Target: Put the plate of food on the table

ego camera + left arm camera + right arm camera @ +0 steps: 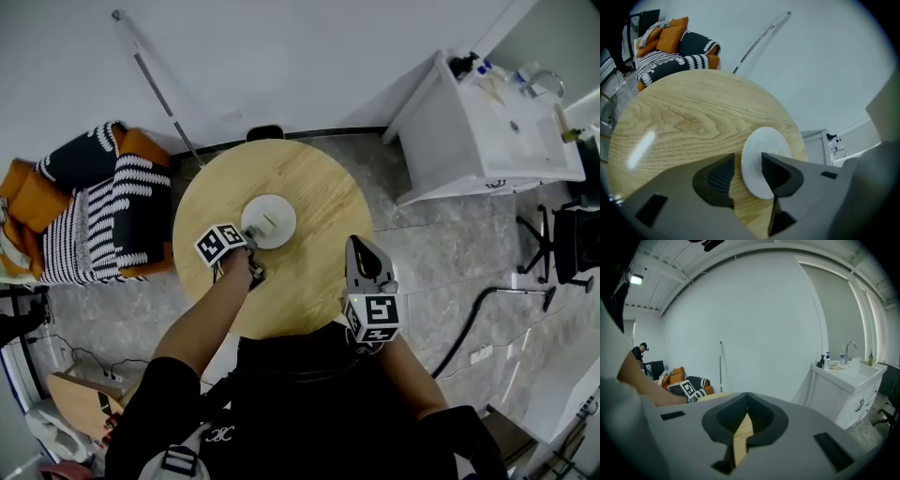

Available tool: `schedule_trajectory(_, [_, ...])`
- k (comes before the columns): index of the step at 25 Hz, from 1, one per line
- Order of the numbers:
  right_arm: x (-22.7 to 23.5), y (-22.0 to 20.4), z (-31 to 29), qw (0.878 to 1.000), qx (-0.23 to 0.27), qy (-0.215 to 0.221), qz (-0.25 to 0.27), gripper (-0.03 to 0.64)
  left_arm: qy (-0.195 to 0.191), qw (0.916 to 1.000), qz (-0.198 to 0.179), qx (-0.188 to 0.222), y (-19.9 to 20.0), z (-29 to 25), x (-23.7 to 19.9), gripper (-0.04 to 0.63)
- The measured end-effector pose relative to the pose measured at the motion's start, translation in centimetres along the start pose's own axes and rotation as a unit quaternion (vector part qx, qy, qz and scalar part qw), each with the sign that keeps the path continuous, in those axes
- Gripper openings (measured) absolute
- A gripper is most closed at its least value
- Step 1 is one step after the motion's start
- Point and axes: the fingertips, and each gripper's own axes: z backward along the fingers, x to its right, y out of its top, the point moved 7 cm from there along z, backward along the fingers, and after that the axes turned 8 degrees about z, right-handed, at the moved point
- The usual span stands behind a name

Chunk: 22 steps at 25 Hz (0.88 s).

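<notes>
Your left gripper [747, 165] stands wide open astride the near rim of the white plate [764, 140], pads clear of it, so the plate rests by its own weight near the centre of the round table [684, 117]. Your right gripper [746, 414] waits closed and empty at the table's near edge.

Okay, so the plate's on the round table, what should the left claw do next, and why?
Probably pull the left claw back, clear of the plate: its jaws stand open at the rim, and the plate lies flat on the table.
</notes>
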Motion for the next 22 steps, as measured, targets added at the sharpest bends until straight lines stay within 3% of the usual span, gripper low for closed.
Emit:
schedule_trajectory(3, [-0.2,-0.1,-0.1,1.000,0.002,0.011,-0.001,0.008,-0.012,0.9999,0.001,0.003,0.1,0.9,-0.2,0.166])
schedule_trajectory(6, [-0.6,0.1,-0.5,1.000,0.007,0.024,0.001,0.008,-0.023,0.9994,-0.024,0.008,0.0,2.0,-0.1,0.161])
schedule_trajectory(7, [-0.8,0.2,-0.6,1.000,0.010,0.029,0.003,0.008,-0.025,0.9989,-0.038,0.010,-0.1,2.4,0.0,0.127])
schedule_trajectory(8, [-1.0,0.4,-0.8,0.999,0.014,0.035,0.005,0.008,-0.028,0.9979,-0.057,0.015,-0.2,3.0,0.1,0.023])
schedule_trajectory(11, [-2.0,1.1,-1.4,0.998,0.024,0.054,0.013,0.008,-0.074,0.9895,-0.120,0.031,-0.5,4.9,1.0,0.006])
schedule_trajectory(13, [-2.9,1.7,-1.8,0.997,0.032,0.067,0.020,0.008,-0.134,0.9767,-0.160,0.051,-0.6,6.5,2.0,0.006])
schedule_trajectory(16, [-4.1,2.5,-2.4,0.995,0.041,0.084,0.029,0.006,-0.206,0.9485,-0.226,0.084,-0.6,9.2,3.1,0.006])
schedule_trajectory(22, [-5.7,3.9,-3.3,0.992,0.054,0.104,0.044,0.008,-0.237,0.8898,-0.364,0.141,-1.0,14.3,4.7,0.006])
